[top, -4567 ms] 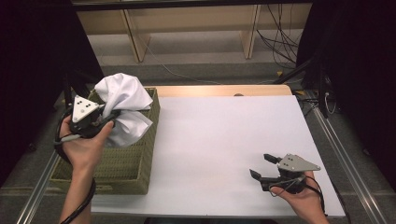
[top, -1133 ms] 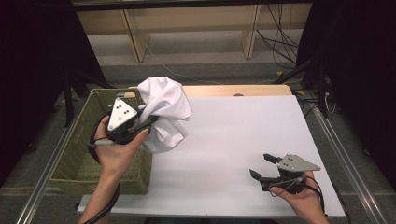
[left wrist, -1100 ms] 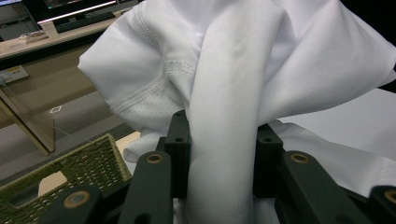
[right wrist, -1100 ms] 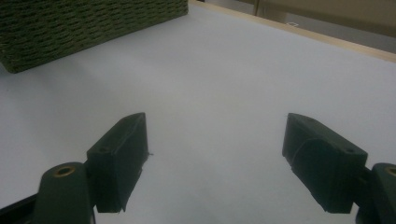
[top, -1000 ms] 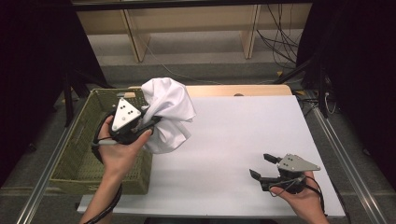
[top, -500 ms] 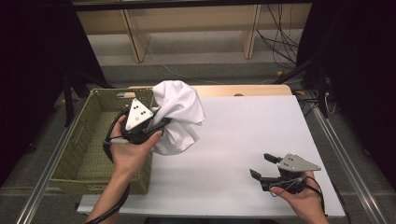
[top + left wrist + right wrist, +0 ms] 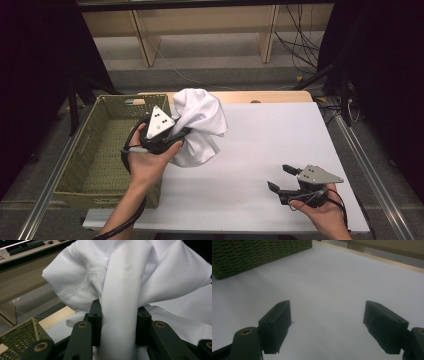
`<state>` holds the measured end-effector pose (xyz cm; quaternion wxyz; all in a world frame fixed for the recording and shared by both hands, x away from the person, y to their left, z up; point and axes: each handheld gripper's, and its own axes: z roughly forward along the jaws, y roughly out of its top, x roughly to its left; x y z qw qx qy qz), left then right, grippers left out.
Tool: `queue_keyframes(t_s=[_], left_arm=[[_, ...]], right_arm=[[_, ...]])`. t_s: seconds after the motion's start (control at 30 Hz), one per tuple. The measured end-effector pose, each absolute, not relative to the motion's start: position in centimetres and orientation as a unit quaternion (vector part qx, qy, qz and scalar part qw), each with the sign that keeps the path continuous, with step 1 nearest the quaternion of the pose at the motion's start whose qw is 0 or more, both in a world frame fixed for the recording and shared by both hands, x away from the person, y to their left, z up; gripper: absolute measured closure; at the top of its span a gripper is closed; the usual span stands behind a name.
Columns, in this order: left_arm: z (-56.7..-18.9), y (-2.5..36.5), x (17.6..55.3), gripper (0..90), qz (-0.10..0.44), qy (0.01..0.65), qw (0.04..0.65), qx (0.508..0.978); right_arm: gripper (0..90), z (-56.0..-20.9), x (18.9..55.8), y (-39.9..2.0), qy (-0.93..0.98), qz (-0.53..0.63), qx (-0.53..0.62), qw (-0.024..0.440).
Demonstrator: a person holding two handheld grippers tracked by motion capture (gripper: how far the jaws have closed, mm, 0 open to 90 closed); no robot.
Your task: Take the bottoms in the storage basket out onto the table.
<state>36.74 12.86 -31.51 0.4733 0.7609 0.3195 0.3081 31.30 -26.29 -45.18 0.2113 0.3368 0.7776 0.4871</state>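
Note:
A crumpled white cloth [image 7: 200,125] hangs in the air over the left part of the white table, just right of the green woven basket [image 7: 100,150]. My left gripper [image 7: 181,134] is shut on a fold of that white cloth [image 7: 120,302], which bunches up between the two black jaws in the left gripper view. Near the table's front right edge my right gripper [image 7: 280,177] rests low over the surface. Its jaws stand wide apart in the right gripper view, around my right gripper [image 7: 327,325], with bare table between them.
The green basket sits at the table's left edge, and its corner [image 7: 259,255] shows far off in the right gripper view. The white tabletop [image 7: 280,135] stretches between the two hands. Wooden shelf legs [image 7: 145,40] and cables [image 7: 300,45] lie beyond the far edge.
My left hand has carried the white cloth out of the basket and rightward over the table's left part. The right hand and its gripper have stayed where they were.

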Motion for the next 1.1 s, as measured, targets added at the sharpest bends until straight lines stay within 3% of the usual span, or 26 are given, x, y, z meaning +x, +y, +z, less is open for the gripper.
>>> queue_keyframes(t_s=[1.1], left_arm=[[-33.1,9.5,37.6,66.6,0.287,0.297,0.461,0.786]], right_arm=[[23.4,-45.2,31.4,-26.3,0.779,0.485,0.337,0.210]])
